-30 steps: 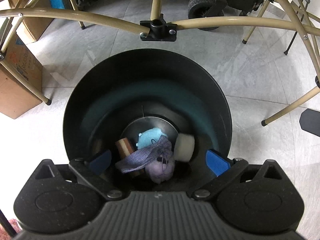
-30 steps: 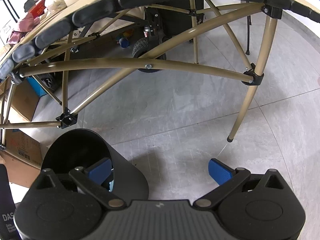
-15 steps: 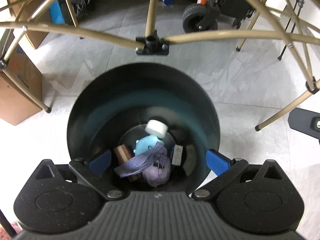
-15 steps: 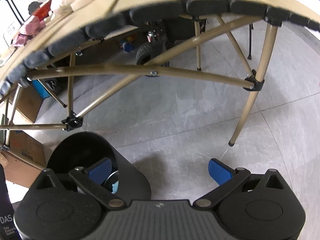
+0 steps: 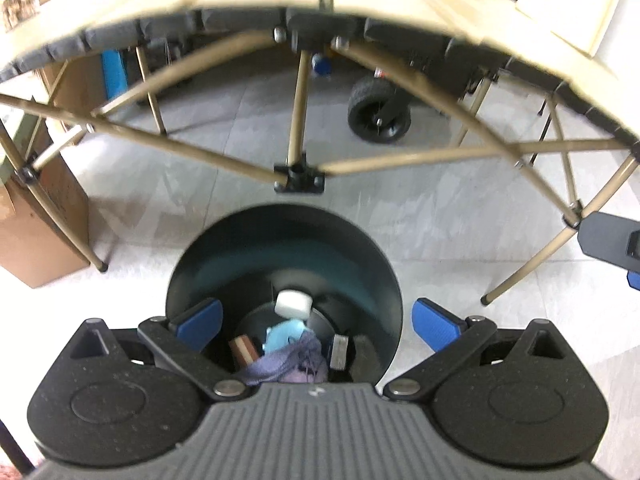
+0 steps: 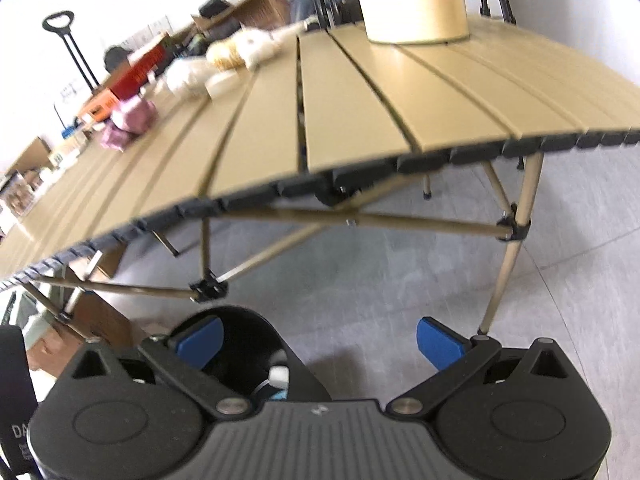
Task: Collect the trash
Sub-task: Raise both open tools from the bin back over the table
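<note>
**Trash gathered in the black bin beside the folding table**

The left gripper point(image 5: 316, 322) is held wide and empty above the black trash bin point(image 5: 280, 240). Inside the bin, a purple cloth point(image 5: 292, 364), a light-blue scrap point(image 5: 286, 332) and a white foam piece point(image 5: 294, 304) are seen. The right gripper point(image 6: 320, 338) is likewise spread wide, nothing held. Beyond, plush toys point(image 6: 244, 50) and pink items point(image 6: 128, 122) are left on the tan slatted table point(image 6: 360, 112).

One round black plastic bin point(image 5: 360, 264) holds five bits of trash. One tan slatted bench point(image 6: 360, 92) carries one tall tan cylinder point(image 6: 412, 0). One black wheel point(image 5: 378, 112).
</note>
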Demonstrator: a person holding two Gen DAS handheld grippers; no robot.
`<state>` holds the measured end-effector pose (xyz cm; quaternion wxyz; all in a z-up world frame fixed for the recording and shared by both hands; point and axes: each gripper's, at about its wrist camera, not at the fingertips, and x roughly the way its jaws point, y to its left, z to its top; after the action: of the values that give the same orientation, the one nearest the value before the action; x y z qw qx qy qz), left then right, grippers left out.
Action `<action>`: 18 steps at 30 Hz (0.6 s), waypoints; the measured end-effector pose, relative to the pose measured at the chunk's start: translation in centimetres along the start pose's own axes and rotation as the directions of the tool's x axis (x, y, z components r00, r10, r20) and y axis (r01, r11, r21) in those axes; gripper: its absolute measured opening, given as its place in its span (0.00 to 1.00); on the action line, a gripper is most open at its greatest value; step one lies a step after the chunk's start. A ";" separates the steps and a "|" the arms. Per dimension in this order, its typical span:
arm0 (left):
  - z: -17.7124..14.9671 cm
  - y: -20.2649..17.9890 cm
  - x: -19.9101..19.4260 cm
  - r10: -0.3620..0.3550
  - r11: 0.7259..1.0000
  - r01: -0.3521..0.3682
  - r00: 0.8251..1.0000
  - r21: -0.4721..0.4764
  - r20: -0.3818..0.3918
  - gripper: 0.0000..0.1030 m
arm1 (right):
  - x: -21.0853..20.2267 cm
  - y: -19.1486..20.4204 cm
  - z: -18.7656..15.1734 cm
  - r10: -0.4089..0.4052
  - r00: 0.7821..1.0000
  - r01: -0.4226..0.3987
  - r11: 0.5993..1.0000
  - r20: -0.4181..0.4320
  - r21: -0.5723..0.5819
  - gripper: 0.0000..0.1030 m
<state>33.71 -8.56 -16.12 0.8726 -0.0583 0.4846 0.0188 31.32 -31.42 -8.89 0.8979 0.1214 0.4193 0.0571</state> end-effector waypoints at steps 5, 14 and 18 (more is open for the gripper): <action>0.4 0.3 -2.5 -0.007 1.000 0.007 0.997 0.006 0.083 1.00 | -2.0 0.2 0.7 0.033 0.998 -0.033 0.999 0.048 -0.006 1.00; 1.0 0.8 -6.2 -0.033 0.999 0.029 0.971 0.022 0.238 1.00 | -5.1 0.9 2.1 0.124 0.974 -0.121 0.992 0.192 -0.026 1.00; 1.5 1.0 -7.9 -0.042 0.999 0.036 0.949 0.027 0.311 1.00 | -5.8 1.3 3.0 0.150 0.956 -0.145 0.989 0.252 -0.038 1.00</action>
<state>30.68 -7.17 -8.73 0.9389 -0.0552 0.3397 0.0055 29.86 -31.85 -2.37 0.9386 0.1503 0.2898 0.1120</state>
